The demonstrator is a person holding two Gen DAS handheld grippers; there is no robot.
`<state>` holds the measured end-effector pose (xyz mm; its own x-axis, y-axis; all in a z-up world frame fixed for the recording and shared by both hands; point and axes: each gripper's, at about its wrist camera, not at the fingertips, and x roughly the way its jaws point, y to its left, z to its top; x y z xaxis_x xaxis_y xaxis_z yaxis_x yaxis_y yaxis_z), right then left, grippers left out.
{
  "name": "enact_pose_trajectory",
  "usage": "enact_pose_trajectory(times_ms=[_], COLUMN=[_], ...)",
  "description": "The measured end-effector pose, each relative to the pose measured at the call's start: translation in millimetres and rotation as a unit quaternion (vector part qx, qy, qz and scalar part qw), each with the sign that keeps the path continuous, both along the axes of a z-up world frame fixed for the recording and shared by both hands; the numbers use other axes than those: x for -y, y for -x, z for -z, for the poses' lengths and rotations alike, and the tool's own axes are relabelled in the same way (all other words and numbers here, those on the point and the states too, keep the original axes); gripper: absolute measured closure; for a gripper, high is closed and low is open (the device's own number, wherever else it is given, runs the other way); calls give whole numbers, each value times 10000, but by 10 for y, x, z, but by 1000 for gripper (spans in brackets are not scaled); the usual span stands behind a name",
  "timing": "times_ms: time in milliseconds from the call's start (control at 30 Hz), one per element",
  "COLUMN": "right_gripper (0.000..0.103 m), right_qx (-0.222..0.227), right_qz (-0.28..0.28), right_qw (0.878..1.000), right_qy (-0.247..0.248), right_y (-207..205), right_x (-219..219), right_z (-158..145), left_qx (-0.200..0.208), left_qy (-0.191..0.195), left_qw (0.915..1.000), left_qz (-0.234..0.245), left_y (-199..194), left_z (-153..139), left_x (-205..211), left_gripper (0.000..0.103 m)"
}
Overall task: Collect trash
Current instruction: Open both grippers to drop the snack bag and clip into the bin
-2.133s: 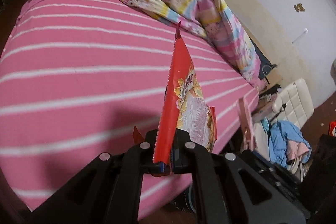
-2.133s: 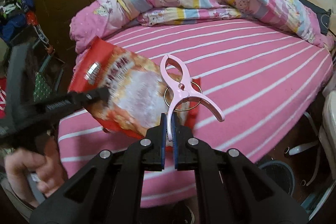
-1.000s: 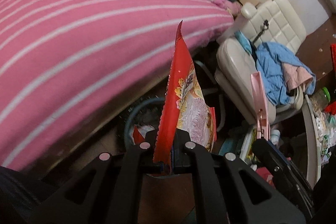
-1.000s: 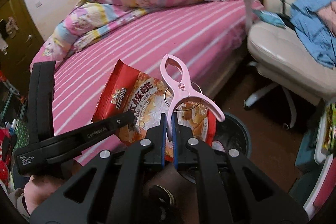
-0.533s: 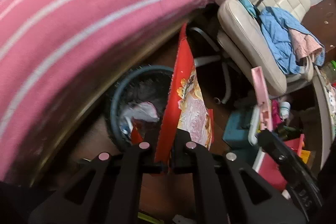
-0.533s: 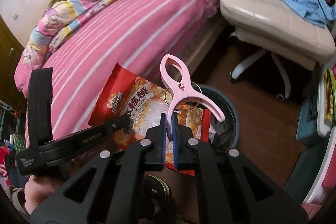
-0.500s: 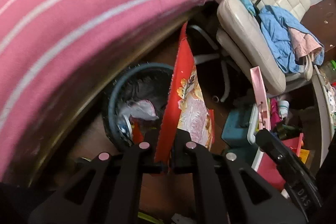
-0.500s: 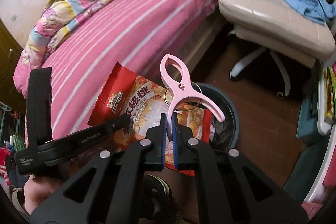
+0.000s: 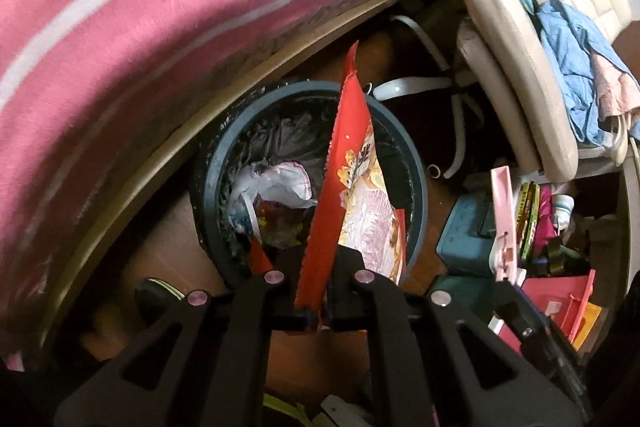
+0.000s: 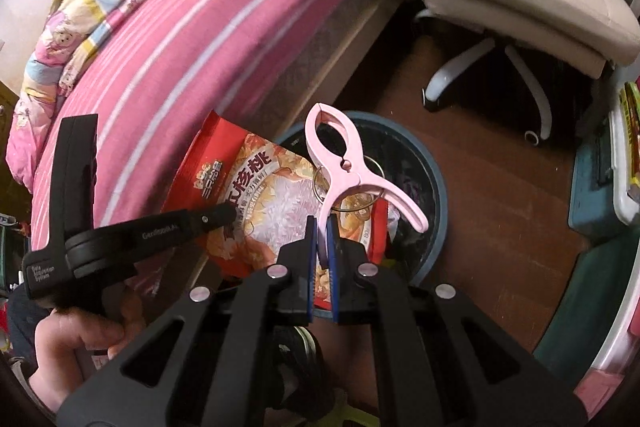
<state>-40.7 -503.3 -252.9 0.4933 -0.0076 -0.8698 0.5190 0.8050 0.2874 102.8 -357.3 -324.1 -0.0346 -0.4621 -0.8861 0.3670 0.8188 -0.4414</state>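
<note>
Above the round trash bin (image 9: pixel 416 195) on the wooden floor, the left tongs (image 9: pixel 318 311) are pressed together on the lower edge of a red snack bag (image 9: pixel 348 163). The bag stands edge-on and upright in the left wrist view, its body hanging over the bin opening. From the right wrist view the same red snack bag (image 10: pixel 256 199) shows its printed face, and the left tongs (image 10: pixel 224 215) reach in from the left side, gripped by a hand (image 10: pixel 76 343).

The right tongs (image 10: pixel 320 259) are pressed together on one handle of a pink clothespin (image 10: pixel 344 167). The clothespin stands upright with its looped jaw end uppermost, and a metal ring (image 10: pixel 348 187) hangs through its pivot. It is positioned in front of the bag and over the trash bin (image 10: pixel 436 183).

The bin holds a dark liner, crumpled white paper (image 9: pixel 280 183) and mixed wrappers. It stands just beside the bed (image 9: pixel 160 7), which carries a pink sheet with white stripes. A cream office chair (image 9: pixel 520 67) with blue clothing (image 9: pixel 576 55) draped on it stands near the bin, on the side away from the bed.
</note>
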Motion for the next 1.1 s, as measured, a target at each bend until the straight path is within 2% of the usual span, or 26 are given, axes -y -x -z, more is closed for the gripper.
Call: enact_pose_trajectory(times_ms=[167,467,733,800,833,900,933,1100], right_gripper=[97,97,95,94,91,73,69,28], right_qx=[-157,-373,-513,-530,-543,-547,-544,-525], right_qz=[15,13,-64,-69,-78,-66,-48,79], right_qw=[9998,9992,9985,9984,9984,9985,9985,9983], right_qy=[-83,-154,-185,-185,-160,-45,-1,248], right_y=[-66,-211,-328,-353,-368,-388,-387,-396], right_x=[40,49,-3,-15,-22,-40,-66,-125], right_z=[156,353,456,467,468,447,444,360], left_qx=[-60,-48,31,81,94,108,112,289], left_qy=[10,-97,-106,-109,-110,-122,-122,-69], left_qw=[10000,9999,9999,9998,9998,9997,9997,9992], left_qz=[53,14,-88,-127,-137,-169,-187,-281], left_y=[-33,-98,-145,-159,-163,-172,-171,-183], left_z=[70,154,144,128,124,119,113,16], left_x=[97,206,185,171,167,147,140,73], left_gripper=[93,56,33,31,30,28,26,17])
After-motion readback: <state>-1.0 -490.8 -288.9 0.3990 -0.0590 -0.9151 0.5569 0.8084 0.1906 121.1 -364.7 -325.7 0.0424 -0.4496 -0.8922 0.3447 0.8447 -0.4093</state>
